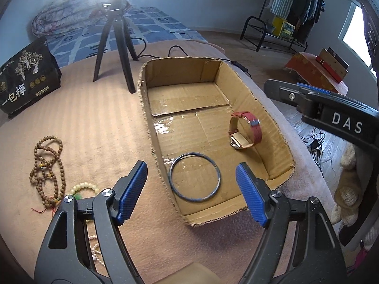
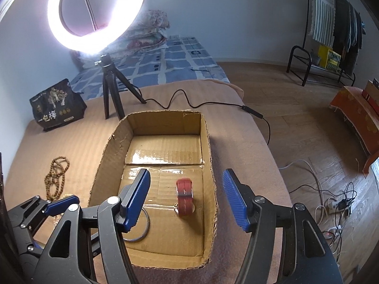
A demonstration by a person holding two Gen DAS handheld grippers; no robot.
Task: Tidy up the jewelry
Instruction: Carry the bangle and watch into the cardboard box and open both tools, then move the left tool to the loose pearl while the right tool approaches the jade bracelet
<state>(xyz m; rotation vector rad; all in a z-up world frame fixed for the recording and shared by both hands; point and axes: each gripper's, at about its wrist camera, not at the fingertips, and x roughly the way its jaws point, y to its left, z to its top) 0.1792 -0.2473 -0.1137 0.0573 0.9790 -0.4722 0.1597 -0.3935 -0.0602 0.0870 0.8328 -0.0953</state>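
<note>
Cardboard box [image 1: 272, 127] on tan tabletop [image 1: 99, 123] holding red watch [image 1: 246, 130] and metal bangle [image 1: 194, 177], bead bracelets [image 1: 47, 168] lying left of it, left hand-held gripper [image 1: 190, 194] and right hand-held gripper [image 2: 186, 198] both spread, holding nothing.

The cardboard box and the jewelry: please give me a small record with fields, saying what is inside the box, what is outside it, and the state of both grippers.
container: open cardboard box on a beige blanket
inside box: red-strap watch standing on edge; dark bangle lying flat, apart from the watch
outside box, left: brown bead strand; pale green bead bracelet; pearl strand, partly hidden
left gripper: open, empty, above the bangle
right gripper: open, empty, above the watch
background: ring light on tripod; black snack bag
</note>
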